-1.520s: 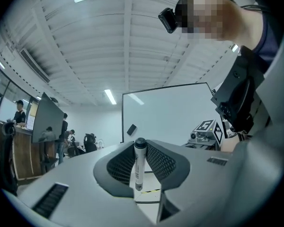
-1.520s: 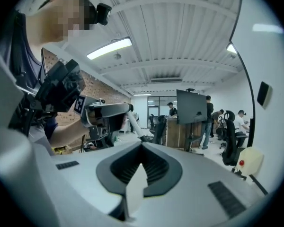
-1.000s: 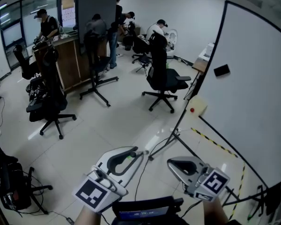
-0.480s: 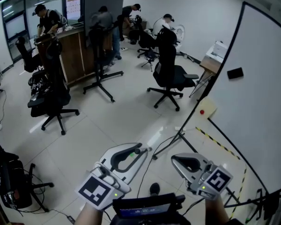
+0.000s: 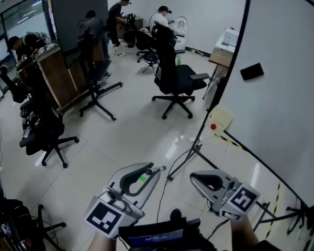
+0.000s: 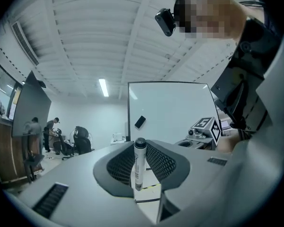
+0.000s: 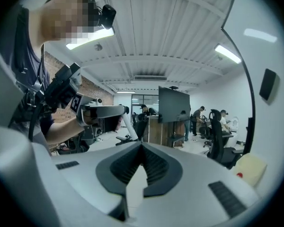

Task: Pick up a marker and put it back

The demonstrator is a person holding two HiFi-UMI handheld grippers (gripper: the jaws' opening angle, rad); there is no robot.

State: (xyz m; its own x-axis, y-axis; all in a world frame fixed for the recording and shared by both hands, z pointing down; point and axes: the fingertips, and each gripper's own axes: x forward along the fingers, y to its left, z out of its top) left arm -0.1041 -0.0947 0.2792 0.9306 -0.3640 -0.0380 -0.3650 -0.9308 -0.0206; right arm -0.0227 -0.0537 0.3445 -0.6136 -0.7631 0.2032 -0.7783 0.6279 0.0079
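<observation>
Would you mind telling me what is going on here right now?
A person holds a two-jaw gripper in each hand in an open office, beside a whiteboard. The left gripper is clamped on a marker, which stands upright between its jaws. The right gripper is shut and empty. Both are held out over the floor, and the marker has not been put back yet.

Whiteboard (image 5: 288,103) right, office chair (image 5: 172,77) left of it (people (image 5: 159,15) behind), marker (image 6: 140,164) in left gripper (image 5: 158,169).
</observation>
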